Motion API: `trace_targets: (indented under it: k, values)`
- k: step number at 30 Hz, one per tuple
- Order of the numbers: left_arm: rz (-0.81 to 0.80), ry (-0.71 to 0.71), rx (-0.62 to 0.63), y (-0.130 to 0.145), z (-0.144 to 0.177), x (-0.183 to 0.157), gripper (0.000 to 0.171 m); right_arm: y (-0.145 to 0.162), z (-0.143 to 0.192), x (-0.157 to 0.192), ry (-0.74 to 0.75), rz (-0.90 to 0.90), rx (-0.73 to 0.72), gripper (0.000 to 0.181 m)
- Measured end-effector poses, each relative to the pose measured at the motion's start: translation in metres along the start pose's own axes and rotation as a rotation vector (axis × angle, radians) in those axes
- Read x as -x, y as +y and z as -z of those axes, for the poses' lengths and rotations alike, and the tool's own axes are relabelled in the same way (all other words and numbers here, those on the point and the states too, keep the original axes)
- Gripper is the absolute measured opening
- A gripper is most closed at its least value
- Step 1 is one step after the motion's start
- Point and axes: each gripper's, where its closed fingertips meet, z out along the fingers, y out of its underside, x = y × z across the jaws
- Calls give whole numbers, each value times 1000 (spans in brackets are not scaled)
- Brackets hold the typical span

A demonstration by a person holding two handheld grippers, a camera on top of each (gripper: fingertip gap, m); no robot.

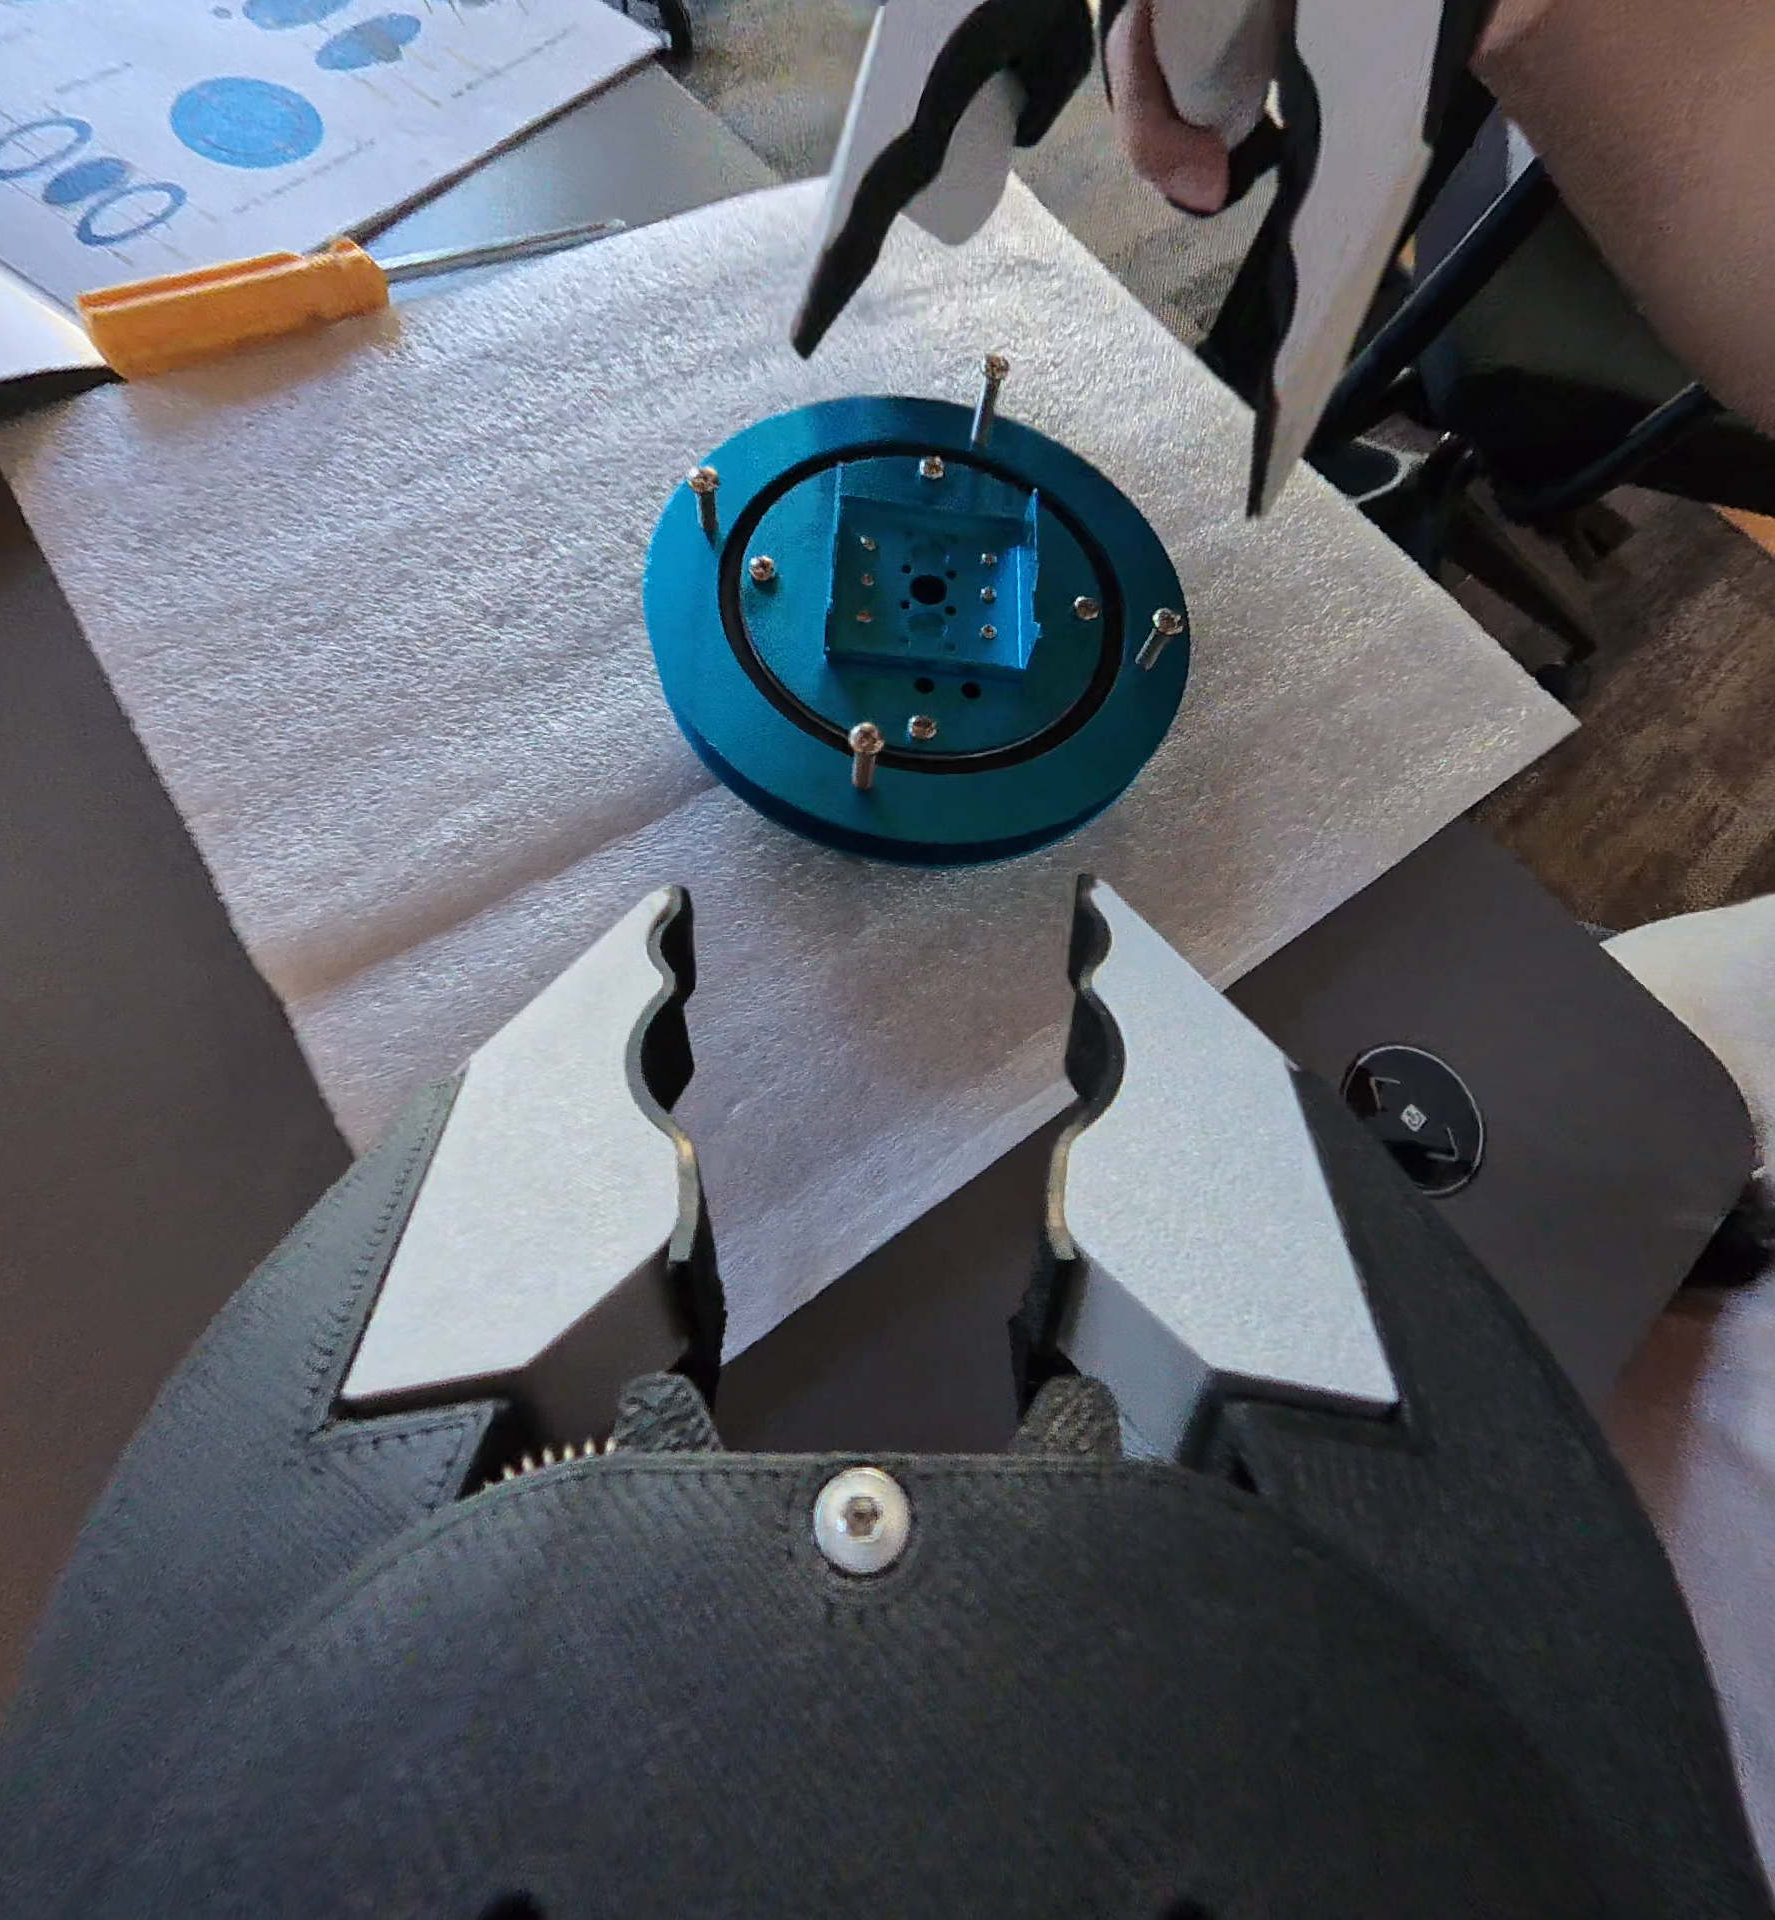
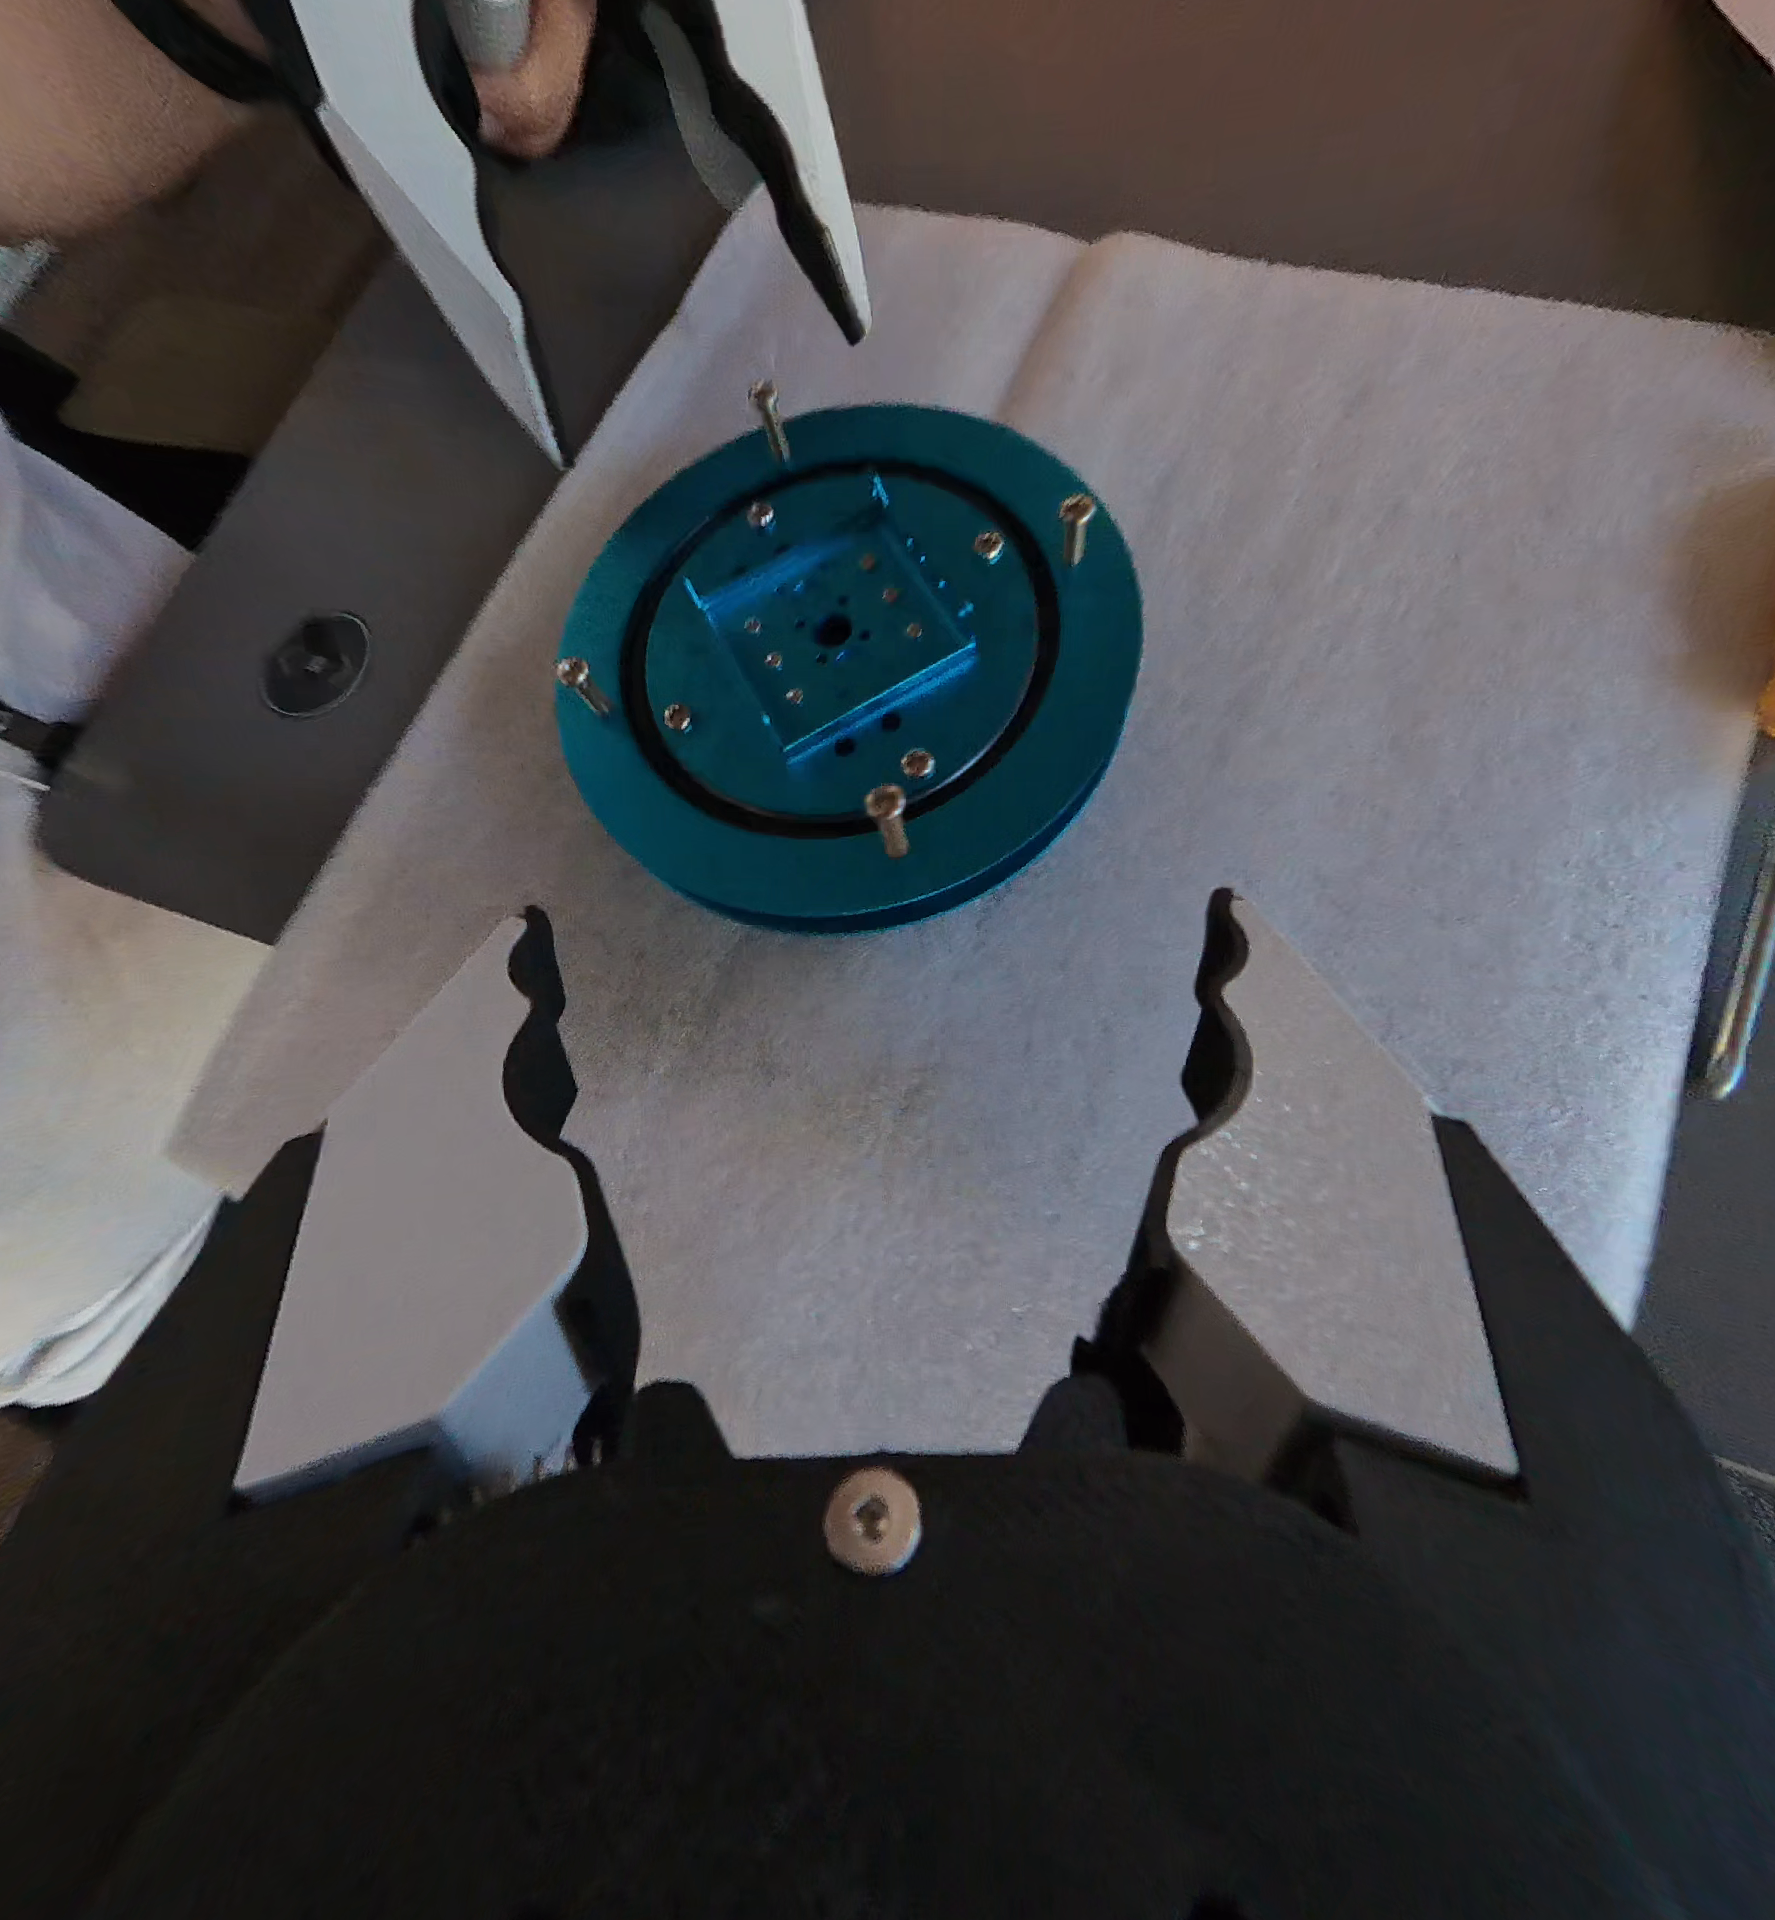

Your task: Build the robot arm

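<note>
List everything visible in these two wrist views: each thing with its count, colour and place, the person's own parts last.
Round blue metal disc with black O-ring: one, centre of the foam.
Long silver screws: four, standing loose at the disc's rim.
White foam sheet: one, on the table.
Dark grey table: one, beneath everything.
Orange-handled screwdriver: one, at the foam's edge.
Printed paper sheet with blue circles: one, beyond the screwdriver.
Left gripper: open, empty, near the disc.
Right gripper: open, empty, opposite.
</note>
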Motion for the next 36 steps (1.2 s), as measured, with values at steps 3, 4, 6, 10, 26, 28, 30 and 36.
trace_targets:
  k: [3, 4, 6, 10, 26, 28, 30, 36]
  values:
    - [10, 2, 22, -1, -11, -5, 73, 2, -7, 3, 50, 35, -28, 119]
    - [9, 3, 20, -2, -14, -7, 72, 3, -9, 3, 48, 30, -40, 118]
    - [11, 8, 15, -5, -20, -9, 71, 2, -10, 6, -13, -12, -70, 108]
    - [37, -15, 16, -7, -25, -11, 71, -1, -10, 7, -61, -17, -114, 83]
    - [-24, -119, 33, -23, -16, -8, 51, -42, -7, 13, -143, 265, -54, 63]
    - [-35, -111, 33, -22, -17, -6, 39, -48, -15, 12, -155, 305, -26, 61]
    - [-44, -102, 36, -20, -18, -5, 35, -49, -22, 14, -188, 314, 15, 57]
    - [-85, -97, 16, -19, -20, -2, 15, -44, -36, 15, -223, 263, 62, 51]
